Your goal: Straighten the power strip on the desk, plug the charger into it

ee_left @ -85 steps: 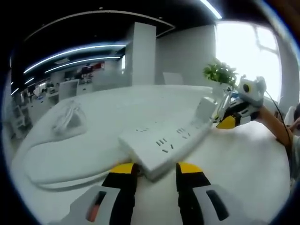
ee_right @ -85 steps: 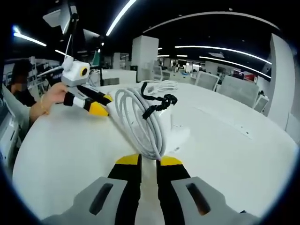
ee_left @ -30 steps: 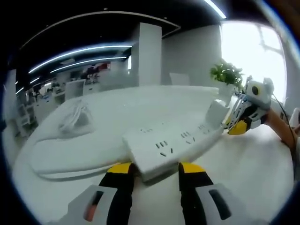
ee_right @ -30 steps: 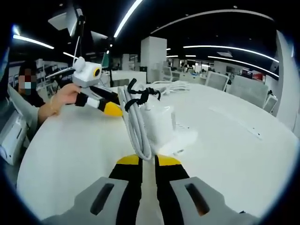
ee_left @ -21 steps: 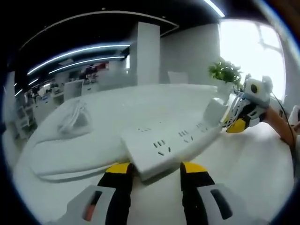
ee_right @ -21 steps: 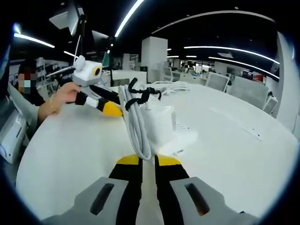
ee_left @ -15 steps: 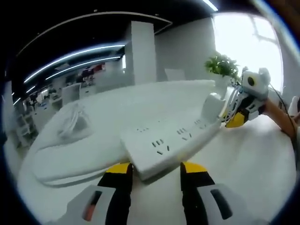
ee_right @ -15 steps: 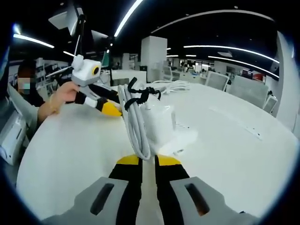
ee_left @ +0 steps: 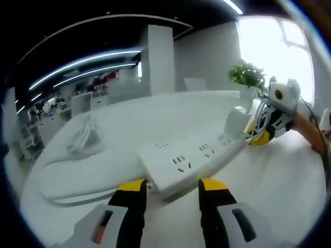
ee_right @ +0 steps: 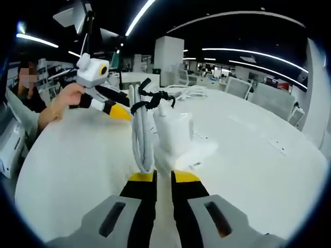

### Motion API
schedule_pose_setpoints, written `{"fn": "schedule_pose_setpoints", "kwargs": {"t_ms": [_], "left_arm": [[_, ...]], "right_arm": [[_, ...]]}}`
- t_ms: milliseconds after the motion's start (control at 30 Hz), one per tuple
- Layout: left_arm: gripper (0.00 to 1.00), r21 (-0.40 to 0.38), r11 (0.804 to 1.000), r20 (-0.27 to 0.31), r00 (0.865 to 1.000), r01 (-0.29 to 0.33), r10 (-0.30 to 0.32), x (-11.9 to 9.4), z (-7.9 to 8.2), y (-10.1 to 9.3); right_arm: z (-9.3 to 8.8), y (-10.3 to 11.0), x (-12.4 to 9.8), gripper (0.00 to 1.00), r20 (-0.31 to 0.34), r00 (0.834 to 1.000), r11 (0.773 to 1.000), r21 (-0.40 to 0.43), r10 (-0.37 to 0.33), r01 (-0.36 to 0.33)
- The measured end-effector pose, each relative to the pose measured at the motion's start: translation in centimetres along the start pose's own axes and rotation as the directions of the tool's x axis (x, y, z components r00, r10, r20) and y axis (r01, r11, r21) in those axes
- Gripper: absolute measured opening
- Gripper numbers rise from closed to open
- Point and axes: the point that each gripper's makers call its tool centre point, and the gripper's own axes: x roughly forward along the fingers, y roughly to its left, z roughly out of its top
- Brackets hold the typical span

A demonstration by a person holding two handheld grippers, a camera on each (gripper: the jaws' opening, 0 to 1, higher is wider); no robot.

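At the bottom of the right gripper view, the right gripper (ee_right: 163, 178) is clenched on the charger (ee_right: 173, 135), together with its coiled white cable (ee_right: 139, 139) that a black tie (ee_right: 150, 101) binds. Compared with a moment ago, the charger stands more upright and sits a little higher in the frame, while the grip looks unchanged. My judgement is that the plug is being turned toward the sockets and is not inserted yet.

Low in the left gripper view, the left gripper (ee_left: 169, 186) is around the near end of the power strip (ee_left: 189, 157), its yellow tips on either side of it; whether they press on it I cannot tell. The strip runs from lower centre toward the right of the frame, almost as half a second ago, so it seems steadied for plugging. Its far end meets the charger at the right edge, on the white desk (ee_left: 269, 181).
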Motion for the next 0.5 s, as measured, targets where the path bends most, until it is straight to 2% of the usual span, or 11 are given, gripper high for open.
{"fn": "schedule_pose_setpoints", "kwargs": {"t_ms": [233,500], "left_arm": [[0.42,0.022,1.000,0.019,1.000,-0.023,0.022,-0.4,0.7,0.4],[0.42,0.015,0.999,0.031,0.998,-0.047,0.047,-0.8,1.1,1.0]], "right_arm": [[0.6,-1.0,-0.8,0.14,0.016,0.999,0.999,0.011,-0.039,0.039],[0.5,-2.4,-1.5,0.15,-0.010,0.993,0.993,0.018,-0.114,0.114]]}}
